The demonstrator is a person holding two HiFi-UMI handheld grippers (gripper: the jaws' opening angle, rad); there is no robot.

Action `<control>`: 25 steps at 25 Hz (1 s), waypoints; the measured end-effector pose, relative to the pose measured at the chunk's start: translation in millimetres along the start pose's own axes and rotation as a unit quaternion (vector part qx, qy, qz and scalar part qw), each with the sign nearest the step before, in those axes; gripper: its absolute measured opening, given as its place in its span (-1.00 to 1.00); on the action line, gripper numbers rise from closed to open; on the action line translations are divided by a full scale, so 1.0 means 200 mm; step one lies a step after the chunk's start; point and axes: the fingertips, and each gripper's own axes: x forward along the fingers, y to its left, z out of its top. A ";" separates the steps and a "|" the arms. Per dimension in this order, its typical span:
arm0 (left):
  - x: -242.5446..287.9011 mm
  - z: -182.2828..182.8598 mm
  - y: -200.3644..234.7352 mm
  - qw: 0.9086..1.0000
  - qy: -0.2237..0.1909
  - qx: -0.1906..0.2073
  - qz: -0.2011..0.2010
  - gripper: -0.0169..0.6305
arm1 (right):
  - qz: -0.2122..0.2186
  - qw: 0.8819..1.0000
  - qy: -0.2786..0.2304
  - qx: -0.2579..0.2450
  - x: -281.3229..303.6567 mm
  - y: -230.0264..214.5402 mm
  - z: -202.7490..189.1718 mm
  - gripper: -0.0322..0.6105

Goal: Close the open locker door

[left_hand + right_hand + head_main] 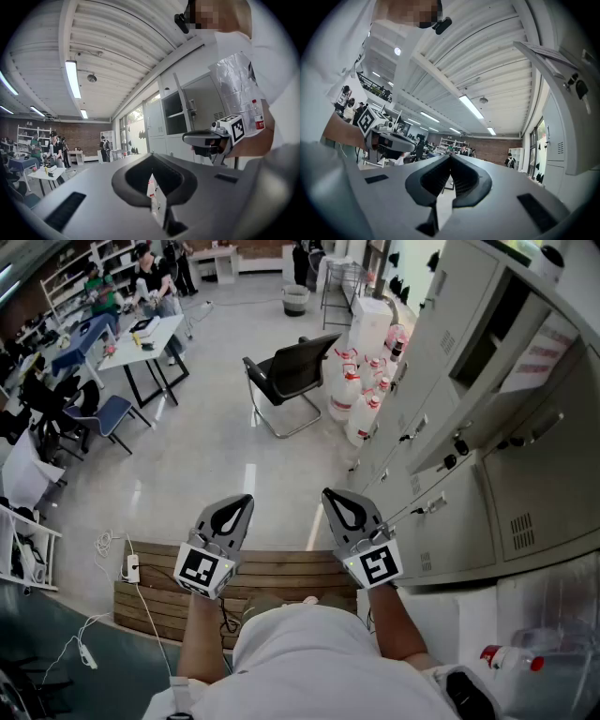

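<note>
A row of grey lockers (450, 474) runs along the right of the head view. One upper locker stands open: its dark compartment (480, 345) shows, and its door (553, 362) swings out towards me. My left gripper (242, 500) and right gripper (330, 494) are held side by side in front of my chest, both shut and empty, well short of the door. In the left gripper view the open compartment (176, 112) is ahead on the right, beyond my left gripper (151, 177). In the right gripper view the open door (562, 70) hangs above my right gripper (450, 157).
A wooden slatted bench (272, 573) lies just below the grippers, with a power strip (132, 568) at its left end. A black chair (291, 376) and white jugs (361, 395) stand by the lockers farther off. People sit at tables (141, 334) at the far left.
</note>
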 end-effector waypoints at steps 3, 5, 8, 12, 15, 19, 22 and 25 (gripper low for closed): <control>0.07 -0.05 -0.05 1.000 0.002 -0.009 0.011 -0.94 | 0.017 1.000 0.009 -0.007 -0.02 -0.04 -0.08 -0.86; 0.11 -0.09 -0.07 1.000 0.010 -0.008 0.017 -0.94 | 0.015 1.000 0.014 0.004 -0.03 -0.08 -0.14 -0.86; 0.13 -0.12 -0.06 0.999 0.021 -0.010 0.027 -0.94 | 0.006 0.999 0.019 0.049 -0.03 -0.15 -0.21 -0.86; 0.15 -0.16 0.02 0.998 0.023 -0.022 0.047 -0.94 | 0.016 0.996 0.023 0.079 0.02 -0.20 -0.29 -0.86; 0.20 -0.21 0.08 0.999 0.018 -0.023 0.045 -0.94 | 0.009 0.998 0.023 0.065 0.08 -0.26 -0.34 -0.86; 0.29 -0.31 0.20 0.999 0.010 -0.019 0.036 -0.94 | -0.007 0.998 0.026 0.058 0.18 -0.31 -0.46 -0.86; 0.36 -0.42 0.35 1.000 0.004 -0.010 0.029 -0.94 | -0.021 0.998 0.024 0.056 0.32 -0.33 -0.58 -0.86; 0.42 -0.52 0.54 1.000 -0.004 -0.013 0.020 -0.94 | -0.034 0.998 0.021 0.058 0.51 -0.35 -0.70 -0.86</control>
